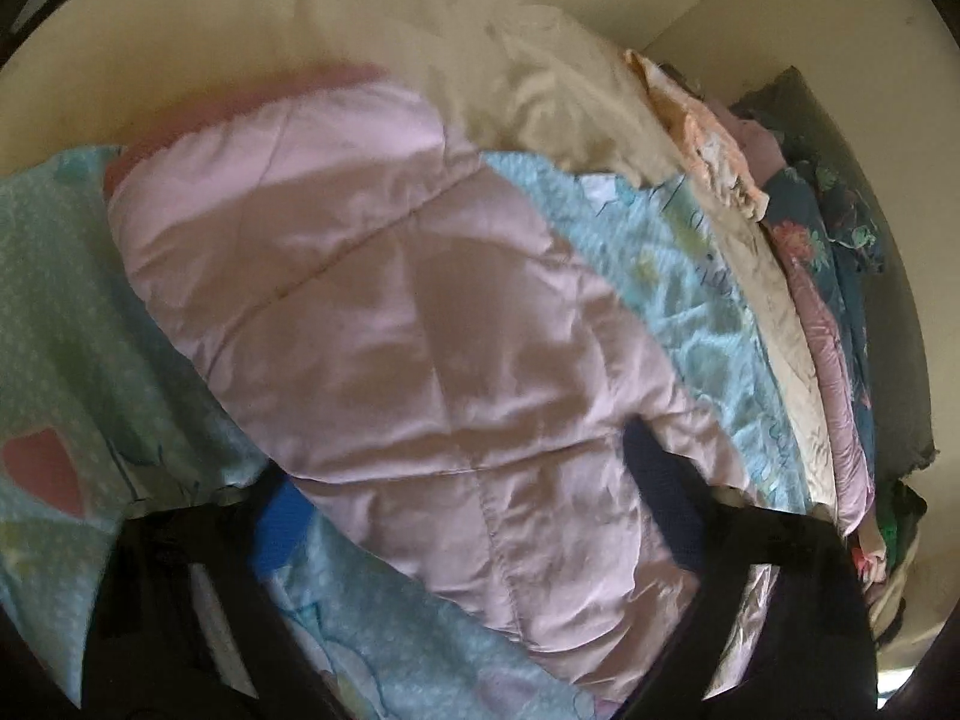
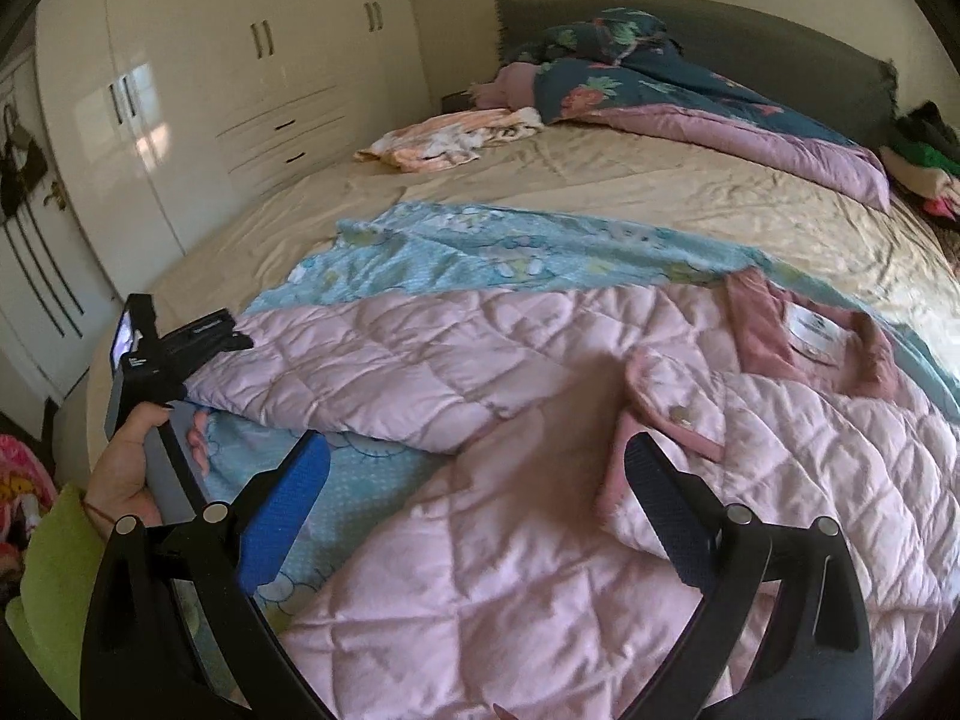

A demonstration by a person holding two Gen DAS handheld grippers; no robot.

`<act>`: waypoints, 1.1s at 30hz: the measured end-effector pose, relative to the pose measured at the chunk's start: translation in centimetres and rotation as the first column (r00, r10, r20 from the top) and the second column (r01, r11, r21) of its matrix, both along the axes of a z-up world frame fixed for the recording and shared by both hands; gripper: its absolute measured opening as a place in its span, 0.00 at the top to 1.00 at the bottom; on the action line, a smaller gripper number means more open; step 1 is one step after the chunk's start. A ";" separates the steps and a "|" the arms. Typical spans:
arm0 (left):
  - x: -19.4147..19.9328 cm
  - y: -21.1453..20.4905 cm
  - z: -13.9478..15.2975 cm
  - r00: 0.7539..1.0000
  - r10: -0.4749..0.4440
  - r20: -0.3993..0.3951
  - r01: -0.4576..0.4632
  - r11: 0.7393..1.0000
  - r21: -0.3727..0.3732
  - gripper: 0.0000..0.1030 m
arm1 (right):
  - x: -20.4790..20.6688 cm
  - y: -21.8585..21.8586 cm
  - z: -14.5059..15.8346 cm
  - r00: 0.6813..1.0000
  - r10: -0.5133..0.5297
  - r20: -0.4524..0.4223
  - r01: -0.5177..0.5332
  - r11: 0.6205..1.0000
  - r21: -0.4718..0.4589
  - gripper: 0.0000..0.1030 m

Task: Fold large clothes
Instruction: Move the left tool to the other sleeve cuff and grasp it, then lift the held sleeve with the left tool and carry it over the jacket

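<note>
At the far left of the right wrist view, past a white wardrobe (image 2: 198, 90), a hand (image 2: 129, 468) in a green sleeve grips the handle of the left gripper (image 2: 231, 339), whose tips sit at the end of a sleeve (image 2: 336, 372) of the pink quilted jacket (image 2: 540, 540); from here it cannot be told whether those tips pinch the cloth. The left wrist view shows that gripper's fingers (image 1: 282, 534) set wide apart, with pink quilted cloth bulging up between them, resting on it rather than clamped. The jacket lies spread across a blue printed sheet (image 2: 480, 252) on the beige bed (image 2: 600, 180), the sleeve folded in over its body, the collar (image 2: 810, 342) with its white label toward the right. In the foreground the right gripper (image 2: 474, 492) hangs over the jacket's front, jaws wide, holding nothing, one pad (image 2: 282, 516) blue and one dark. Farther back lie a peach cloth (image 2: 450, 138), then a dark floral duvet (image 2: 660, 84) against the grey headboard (image 2: 750, 30), and at the right edge a pile of clothes (image 2: 924, 156).
</note>
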State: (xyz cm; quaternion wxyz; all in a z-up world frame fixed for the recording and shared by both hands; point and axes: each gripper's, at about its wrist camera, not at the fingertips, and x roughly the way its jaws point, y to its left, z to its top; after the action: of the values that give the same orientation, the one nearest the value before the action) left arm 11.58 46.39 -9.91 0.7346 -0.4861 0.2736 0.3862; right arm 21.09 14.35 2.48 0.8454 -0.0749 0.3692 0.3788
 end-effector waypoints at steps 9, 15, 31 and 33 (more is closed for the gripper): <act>-0.5 -1.9 6.0 0.983 -0.077 0.166 0.055 0.990 0.129 0.87 | 0.5 -5.4 0.0 0.995 -0.099 -0.016 0.100 0.994 0.043 0.05; 0.1 -4.9 10.4 0.956 -0.175 0.236 0.119 0.965 0.234 0.88 | 0.6 -8.7 0.5 0.987 -0.159 -0.013 0.160 0.985 0.064 0.05; 2.1 -13.9 17.3 0.877 -0.390 0.281 0.247 0.868 0.432 0.89 | -0.8 -18.2 1.4 0.950 -0.313 0.015 0.311 0.947 0.078 0.05; 2.4 -14.8 17.7 0.867 -0.411 0.282 0.261 0.856 0.446 0.90 | -0.8 -19.5 1.6 0.943 -0.331 0.018 0.329 0.941 0.082 0.05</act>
State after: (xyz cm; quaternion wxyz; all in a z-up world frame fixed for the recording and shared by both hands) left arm 13.95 31.58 7.80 0.9118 -0.3352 0.1301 0.1985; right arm 20.26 -5.10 4.06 0.9049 0.0150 0.3480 0.2445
